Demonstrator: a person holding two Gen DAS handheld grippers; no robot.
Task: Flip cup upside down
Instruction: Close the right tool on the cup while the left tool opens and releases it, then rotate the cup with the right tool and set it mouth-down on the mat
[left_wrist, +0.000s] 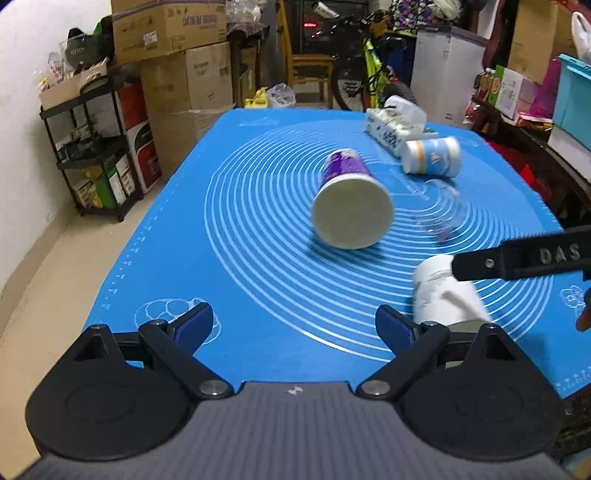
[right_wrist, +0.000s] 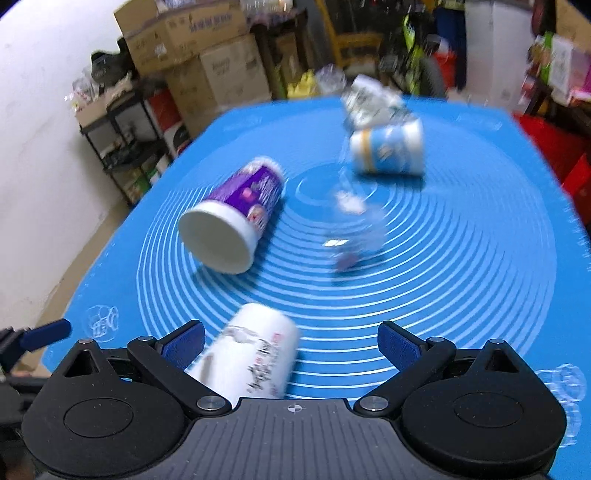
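Approach phase, by my read; right gripper (right_wrist: 291, 345) spread wide, closing on the white printed cup (right_wrist: 258, 354) lying sideways at the near edge of the blue mat (right_wrist: 461, 295); left gripper (left_wrist: 294, 326) also spread, empty; the purple cup's (right_wrist: 236, 218) open mouth, mid-mat, shows nothing inside; next: straddle the white cup, clamp, tip it rim-down.

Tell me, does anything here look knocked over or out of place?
Yes. Every cup lies on its side on the blue mat: the purple cup, the blue-and-white cup, a clear cup and the white cup nearest the right gripper.
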